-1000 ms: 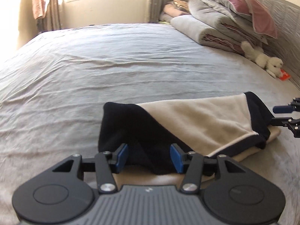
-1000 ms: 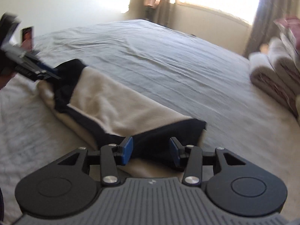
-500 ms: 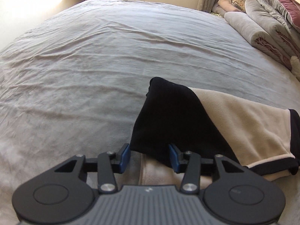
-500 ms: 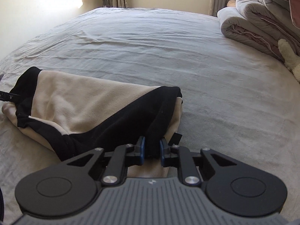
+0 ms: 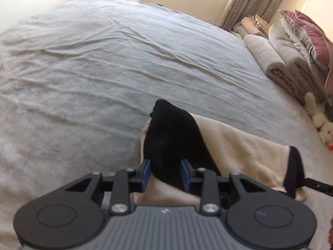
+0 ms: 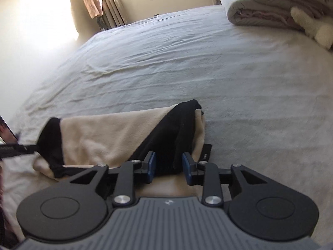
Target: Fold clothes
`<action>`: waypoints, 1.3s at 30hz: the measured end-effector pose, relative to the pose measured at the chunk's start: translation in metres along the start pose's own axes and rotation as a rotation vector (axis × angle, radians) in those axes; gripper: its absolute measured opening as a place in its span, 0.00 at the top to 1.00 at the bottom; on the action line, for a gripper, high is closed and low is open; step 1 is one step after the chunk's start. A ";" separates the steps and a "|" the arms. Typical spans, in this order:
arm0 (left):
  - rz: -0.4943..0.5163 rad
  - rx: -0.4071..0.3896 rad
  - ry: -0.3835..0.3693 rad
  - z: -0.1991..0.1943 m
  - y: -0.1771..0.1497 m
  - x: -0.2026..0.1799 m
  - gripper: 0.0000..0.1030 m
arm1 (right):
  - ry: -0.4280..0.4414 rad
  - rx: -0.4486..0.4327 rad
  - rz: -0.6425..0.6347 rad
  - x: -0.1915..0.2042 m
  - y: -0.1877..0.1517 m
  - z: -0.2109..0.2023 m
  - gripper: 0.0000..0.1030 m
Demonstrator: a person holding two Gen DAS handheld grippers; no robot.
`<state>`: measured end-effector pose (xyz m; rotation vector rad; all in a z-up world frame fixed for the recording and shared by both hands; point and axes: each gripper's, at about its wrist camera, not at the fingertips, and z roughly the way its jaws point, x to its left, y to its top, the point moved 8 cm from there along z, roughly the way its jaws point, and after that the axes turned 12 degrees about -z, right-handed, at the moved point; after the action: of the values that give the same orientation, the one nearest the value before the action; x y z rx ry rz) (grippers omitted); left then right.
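Observation:
A folded beige and black garment (image 5: 239,145) lies on the grey bed sheet (image 5: 104,62); it also shows in the right wrist view (image 6: 104,137). My left gripper (image 5: 165,174) is open, its blue pads either side of the black end of the garment. My right gripper (image 6: 168,167) is open, its pads either side of the black fold at the garment's other end. The tip of the other gripper shows at each view's edge, right (image 5: 320,186) and left (image 6: 12,149).
Rolled blankets and pillows (image 5: 291,52) are stacked at the bed's far right, with a white plush toy (image 5: 320,120) below them. A window with curtains (image 6: 116,2) stands behind the bed. The sheet stretches wide beyond the garment.
The right gripper, closed on the black fold half a second ago, has opened. The left gripper has shifted so the black end sits between its pads.

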<state>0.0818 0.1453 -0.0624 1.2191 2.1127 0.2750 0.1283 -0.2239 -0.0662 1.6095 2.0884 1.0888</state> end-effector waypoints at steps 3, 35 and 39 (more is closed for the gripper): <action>-0.144 0.104 -0.092 0.013 -0.010 0.001 0.67 | 0.103 0.018 0.176 -0.006 -0.003 0.006 0.67; -0.338 -0.041 0.102 0.032 -0.021 0.013 0.95 | -0.124 0.021 0.233 -0.009 -0.020 0.031 0.93; -0.255 -0.041 0.114 0.022 -0.016 0.004 0.86 | -0.147 0.029 0.132 0.000 -0.014 0.015 0.78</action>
<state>0.0834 0.1362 -0.0884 0.9167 2.3204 0.2767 0.1280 -0.2197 -0.0864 1.8059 1.9361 0.9513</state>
